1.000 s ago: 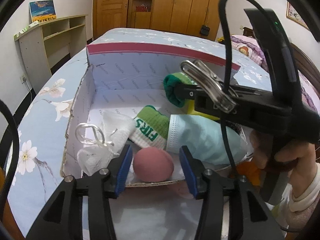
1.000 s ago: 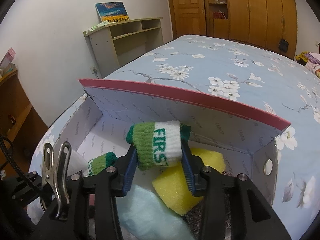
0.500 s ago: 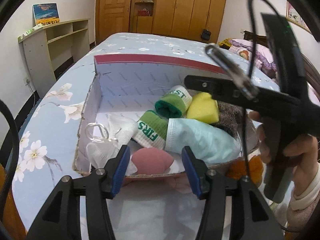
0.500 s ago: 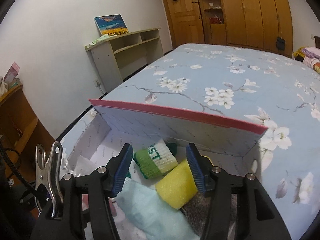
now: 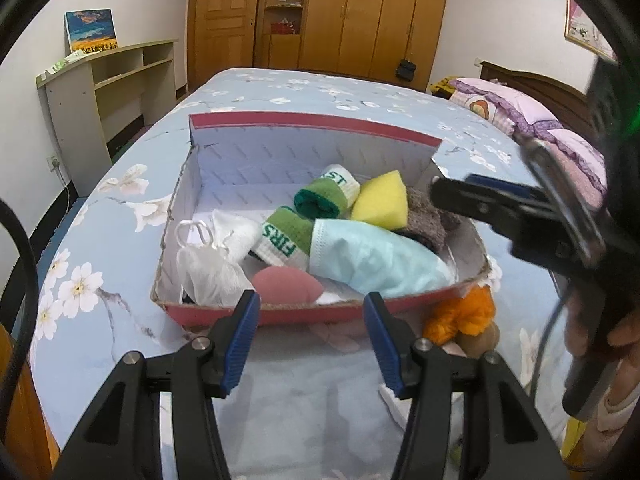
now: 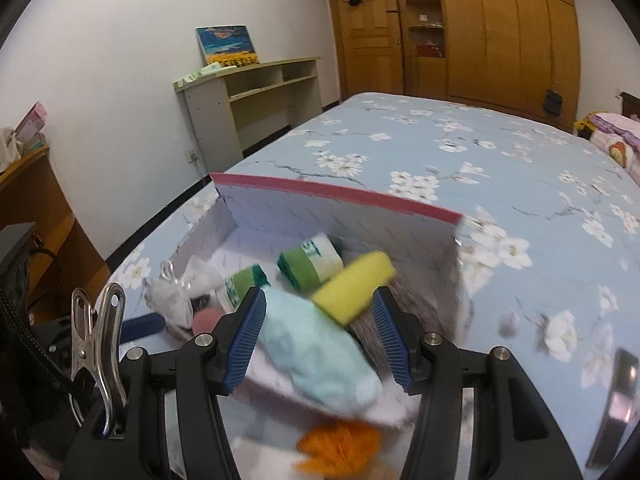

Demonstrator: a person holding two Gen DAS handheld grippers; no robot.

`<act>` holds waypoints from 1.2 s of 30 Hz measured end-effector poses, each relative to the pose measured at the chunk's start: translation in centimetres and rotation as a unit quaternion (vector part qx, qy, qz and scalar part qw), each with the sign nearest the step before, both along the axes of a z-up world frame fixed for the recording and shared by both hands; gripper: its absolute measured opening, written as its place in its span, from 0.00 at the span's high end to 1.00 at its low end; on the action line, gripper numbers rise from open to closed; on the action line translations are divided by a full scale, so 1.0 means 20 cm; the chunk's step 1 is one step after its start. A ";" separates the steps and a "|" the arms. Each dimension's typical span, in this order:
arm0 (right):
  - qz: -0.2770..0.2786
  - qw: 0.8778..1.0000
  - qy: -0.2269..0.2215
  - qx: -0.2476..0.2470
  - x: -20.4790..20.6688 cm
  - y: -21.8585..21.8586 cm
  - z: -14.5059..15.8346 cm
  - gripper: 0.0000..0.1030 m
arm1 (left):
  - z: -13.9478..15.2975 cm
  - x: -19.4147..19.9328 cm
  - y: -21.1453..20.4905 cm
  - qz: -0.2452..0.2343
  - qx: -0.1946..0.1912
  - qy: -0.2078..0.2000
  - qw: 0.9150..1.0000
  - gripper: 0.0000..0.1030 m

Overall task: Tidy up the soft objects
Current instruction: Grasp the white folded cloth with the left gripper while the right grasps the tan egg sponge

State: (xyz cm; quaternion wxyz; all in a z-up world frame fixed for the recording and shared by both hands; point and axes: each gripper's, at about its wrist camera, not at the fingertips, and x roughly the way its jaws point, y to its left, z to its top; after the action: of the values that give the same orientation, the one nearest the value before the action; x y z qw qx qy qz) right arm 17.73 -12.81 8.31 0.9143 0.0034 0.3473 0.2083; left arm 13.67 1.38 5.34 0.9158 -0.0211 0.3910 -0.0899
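Both the left gripper and right gripper gape empty, since the red-rimmed cardboard box already holds the rolled green-and-white sock

bed: floral blue | on it: box, orange toy

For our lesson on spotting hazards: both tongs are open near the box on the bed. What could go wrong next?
1. The orange plush lies outside the box, tucked against its near wall; reaching for it could shove the box across the soft bed.
2. The face mask drapes toward that low front wall and might get dragged out.
3. The right tongs view is blurred, suggesting fast motion close to the left tongs; they could collide.
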 end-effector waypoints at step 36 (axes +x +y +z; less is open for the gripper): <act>-0.068 0.995 0.066 0.002 -0.43 -0.38 -0.35 0.45 | -0.35 -0.16 -0.43 -0.140 0.064 0.073 0.985 0.35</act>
State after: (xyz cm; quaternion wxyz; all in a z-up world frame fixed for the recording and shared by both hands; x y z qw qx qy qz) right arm 9.09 -20.46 1.35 0.9016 0.0426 0.4051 0.1453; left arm 10.42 -7.15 -1.68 0.8627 0.0859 0.4606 -0.1904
